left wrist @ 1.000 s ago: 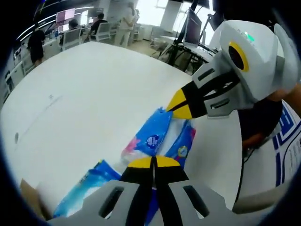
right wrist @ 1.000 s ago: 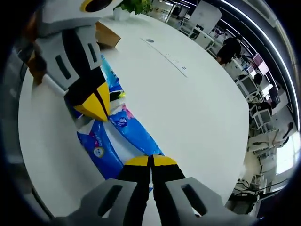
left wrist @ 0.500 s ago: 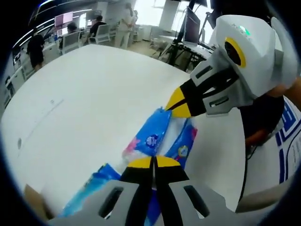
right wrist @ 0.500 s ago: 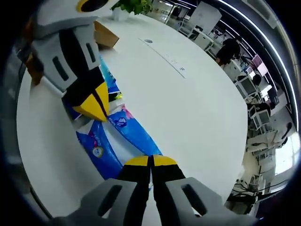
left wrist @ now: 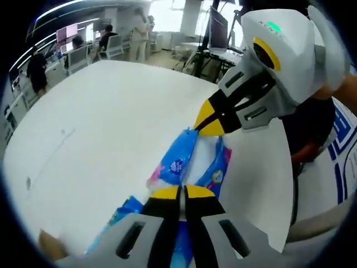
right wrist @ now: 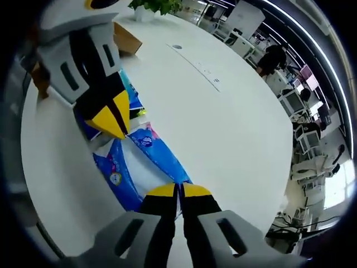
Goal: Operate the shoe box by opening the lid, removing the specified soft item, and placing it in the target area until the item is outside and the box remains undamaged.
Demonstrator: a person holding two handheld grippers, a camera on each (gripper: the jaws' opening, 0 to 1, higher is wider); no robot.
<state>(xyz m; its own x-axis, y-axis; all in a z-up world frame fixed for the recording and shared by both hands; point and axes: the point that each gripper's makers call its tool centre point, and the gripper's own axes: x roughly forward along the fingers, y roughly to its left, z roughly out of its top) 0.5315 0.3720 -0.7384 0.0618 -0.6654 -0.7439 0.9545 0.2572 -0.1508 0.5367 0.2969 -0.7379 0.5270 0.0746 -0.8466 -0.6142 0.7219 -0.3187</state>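
Note:
A soft blue-and-white tissue pack [left wrist: 179, 162] hangs just above the white table [left wrist: 106, 111], stretched between both grippers. My left gripper [left wrist: 182, 192] is shut on its near end. The right gripper [left wrist: 207, 120] comes in from the upper right, shut and pinching the far end. In the right gripper view the same pack [right wrist: 142, 164] runs from my right gripper [right wrist: 179, 190], shut on one end, up to the left gripper [right wrist: 111, 120], shut on the other. A brown cardboard box [right wrist: 126, 39] stands on the table behind the left gripper, partly hidden by it.
A second blue pack [left wrist: 118, 216] lies near the box corner [left wrist: 50, 245]; the same pack [right wrist: 131, 96] shows beside the left gripper. A potted plant [right wrist: 162, 5] stands at the table's far end. Bare white table [right wrist: 223, 123] stretches beyond. People, chairs and monitors [left wrist: 67, 44] surround it.
Both grippers stay shut on the pack's ends. The pack looks drawn a little straighter between them, and both views have shifted slightly with the hands.

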